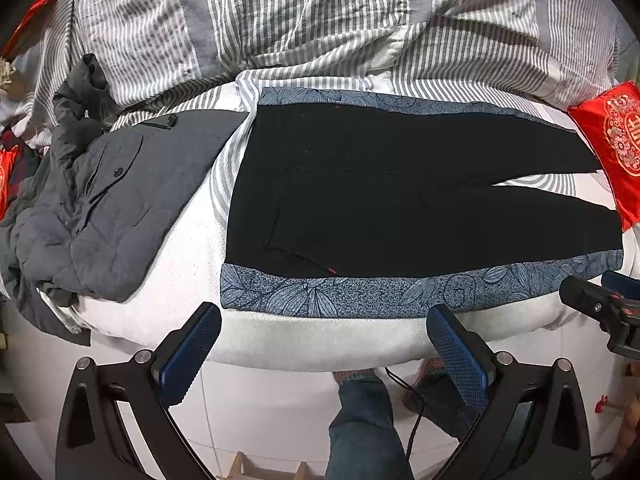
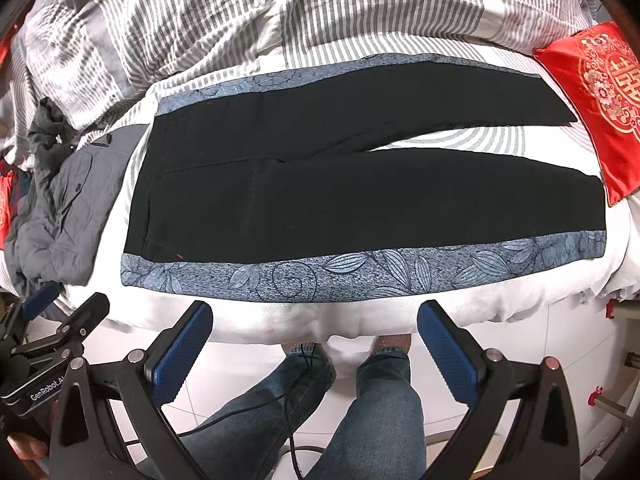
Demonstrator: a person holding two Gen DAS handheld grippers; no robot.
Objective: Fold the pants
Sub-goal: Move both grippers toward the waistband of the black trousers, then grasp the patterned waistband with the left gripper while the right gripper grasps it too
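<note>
Two grippers are ours to work with, and both stand wide apart at the fingers with nothing between them: the left gripper (image 1: 324,354) and the right gripper (image 2: 314,346) hang off the near edge of the bed (image 1: 280,340), over the floor, short of any cloth. We judge they are held back like this because the fold has not begun; spread fingers and a pulled-back stance let us take in the whole garment before choosing a grip.

The pants (image 1: 400,200) lie flat on the bed, just past its near edge, waistband toward the left and the two legs running right, parted in a narrow V that shows the striped sheet (image 2: 440,140) between them. They are black with a blue leaf-patterned band (image 2: 320,276) along each outer seam, the near band closest to the bed edge. Laid out this smoothly, we take them as ready for a first fold, likely one leg over the other.

Left of the waistband a grey jacket (image 1: 100,208) lies rumpled, just beside the pants. At the leg ends, on the right side of the bed, sits a red cushion (image 2: 600,100), touching or nearly touching the cuffs. Behind the pants the striped duvet (image 1: 280,20) is heaped up.

We see no containers here
</note>
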